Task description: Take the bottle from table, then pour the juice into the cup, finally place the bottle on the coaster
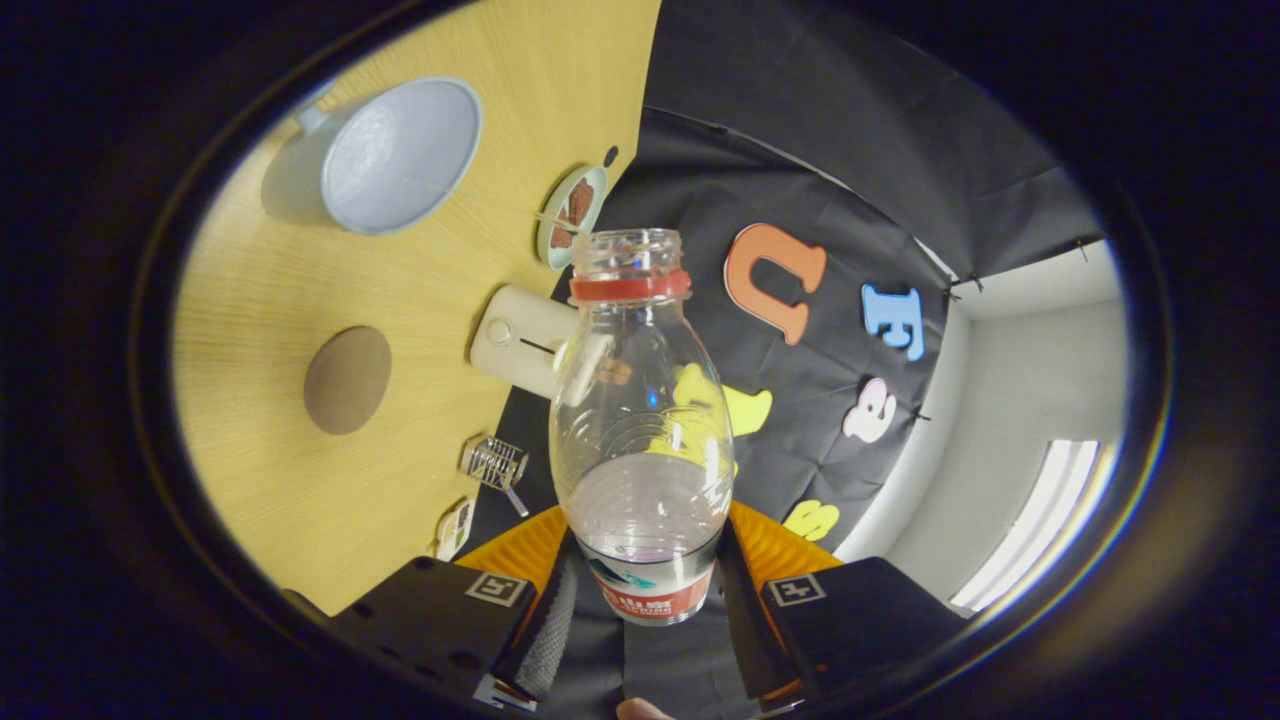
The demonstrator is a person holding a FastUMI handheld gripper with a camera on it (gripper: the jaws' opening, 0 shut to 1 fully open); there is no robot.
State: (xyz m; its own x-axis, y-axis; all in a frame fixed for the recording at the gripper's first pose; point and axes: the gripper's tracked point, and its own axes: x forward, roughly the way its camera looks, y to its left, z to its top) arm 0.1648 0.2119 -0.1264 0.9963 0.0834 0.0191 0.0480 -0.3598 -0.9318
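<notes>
We see the gripper (645,590) clenched on the bottle (640,420), both fingers pressing its lower body. The uncapped bottle points ahead of the fingers. The cup (400,155) and the coaster (347,380) sit on the table (280,300) beyond.

The claw (645,590) is rolled sideways, both fingers clamped on the bottle (640,430).
</notes>
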